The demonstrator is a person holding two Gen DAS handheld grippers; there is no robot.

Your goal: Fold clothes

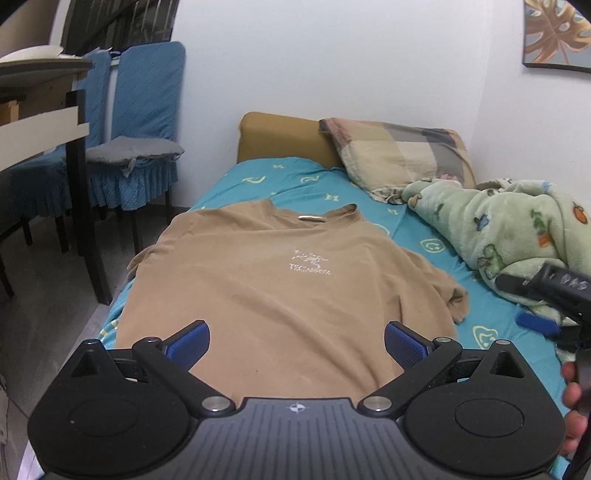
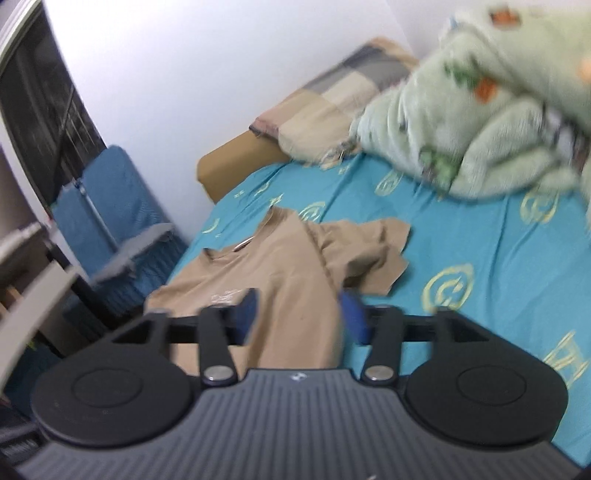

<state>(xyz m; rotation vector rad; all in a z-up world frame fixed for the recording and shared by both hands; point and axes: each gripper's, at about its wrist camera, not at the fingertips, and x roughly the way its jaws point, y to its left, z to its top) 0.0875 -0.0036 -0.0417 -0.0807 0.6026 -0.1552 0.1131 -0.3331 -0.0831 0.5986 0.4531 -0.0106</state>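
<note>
Teal bed [image 1: 325, 181], tan shirt [image 1: 280, 280] flat; wall picture [image 1: 557, 33] left-view only; both jaws wide, empty.

A teal bedsheet [image 1: 332, 192] with pale yellow prints covers the bed. At one o'clock a patchwork pillow [image 1: 399, 155] leans on a mustard headboard [image 1: 280, 138], with a crumpled green blanket [image 1: 509, 229] at three. Blue-covered chairs [image 1: 144, 122] stand at ten o'clock, a leaf picture [image 1: 554, 33] hangs high right.
</note>
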